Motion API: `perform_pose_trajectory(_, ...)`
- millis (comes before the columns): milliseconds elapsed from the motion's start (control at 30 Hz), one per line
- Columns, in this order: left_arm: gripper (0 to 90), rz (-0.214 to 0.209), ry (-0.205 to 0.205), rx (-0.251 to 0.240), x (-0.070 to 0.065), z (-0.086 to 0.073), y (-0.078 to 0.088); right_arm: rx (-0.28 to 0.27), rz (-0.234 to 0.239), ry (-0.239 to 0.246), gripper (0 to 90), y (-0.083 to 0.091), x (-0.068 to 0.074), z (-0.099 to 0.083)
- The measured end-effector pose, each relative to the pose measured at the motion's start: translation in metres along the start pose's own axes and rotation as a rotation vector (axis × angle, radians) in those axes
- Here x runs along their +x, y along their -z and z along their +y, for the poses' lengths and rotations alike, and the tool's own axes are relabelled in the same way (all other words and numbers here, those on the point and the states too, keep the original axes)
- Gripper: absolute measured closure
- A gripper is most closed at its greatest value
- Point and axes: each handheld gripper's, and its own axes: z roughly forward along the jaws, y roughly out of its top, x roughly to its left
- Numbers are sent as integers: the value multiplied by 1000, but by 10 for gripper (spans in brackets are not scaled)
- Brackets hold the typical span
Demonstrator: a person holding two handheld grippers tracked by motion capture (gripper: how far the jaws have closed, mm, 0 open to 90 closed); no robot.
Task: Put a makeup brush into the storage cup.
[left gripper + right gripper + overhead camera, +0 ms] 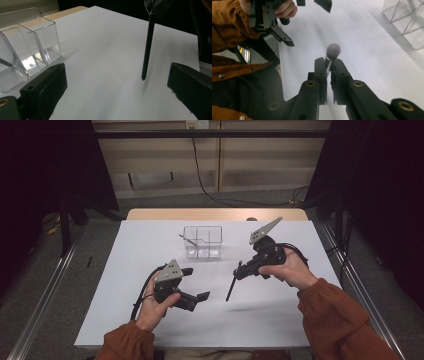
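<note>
Nearest me, two hands in rust-orange sleeves hold the grippers over the white table (280, 320); the left gripper (196, 283), on the near left, has its jaws spread wide with nothing between them. To the right, the right gripper (238, 270) is clenched on a thin black brush (231, 287), whose handle hangs down toward the tabletop, its tip seemingly just clear of it, and whose fuzzy grey head (333, 50) pokes out past the jaws. Farther off, near mid-table, stands a clear divided organiser (202, 241) with a dark stick leaning in its left compartment.
</note>
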Motion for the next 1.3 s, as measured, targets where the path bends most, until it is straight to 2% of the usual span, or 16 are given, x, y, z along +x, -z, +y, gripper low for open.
perform_pose_trajectory(167, 27, -18, 3, -8, -2, 1, -1, 58, -7, 1, 840, -2, 3, 6)
perform_pose_trajectory(267, 29, -10, -1, -16, -4, 2, -2, 80, -9, 11, 840, -5, 3, 7)
perform_pose_trajectory(367, 34, -8, 2, -23, -6, 3, -5, 88, -7, 18, 840, -6, 5, 10)
perform_pose_trajectory(533, 53, -20, -30, -24, -9, 5, -14, 104, -10, 22, 839, -6, 7, 15)
perform_pose_trajectory(633, 54, -36, -20, -22, -12, 7, -19, 97, -12, 22, 840, -7, 6, 18)
perform_pose_trajectory(700, 58, -41, -18, -42, -14, 9, -22, 90, -10, 24, 840, -7, 6, 19)
perform_pose_trajectory(767, 91, -24, -27, -43, -17, 10, -26, 91, -8, 27, 839, -9, 6, 19)
perform_pose_trajectory(867, 120, -47, -24, -34, -19, 11, -31, 89, -3, 31, 839, -11, 7, 20)
perform_pose_trajectory(933, 128, -56, -37, -20, -20, 11, -35, 86, -1, 33, 839, -13, 7, 21)
perform_pose_trajectory(1033, 237, -60, -60, -20, -23, 11, -38, 80, 3, 32, 840, -15, 6, 21)
perform_pose_trajectory(1100, 251, -80, -46, -23, -24, 13, -41, 75, 9, 31, 839, -16, 7, 21)
perform_pose_trajectory(1167, 338, -88, -48, -19, -24, 14, -43, 68, 14, 39, 839, -17, 6, 21)
perform_pose_trajectory(1300, 446, -106, -31, -22, -22, 14, -47, 59, 19, 40, 839, -18, 7, 21)
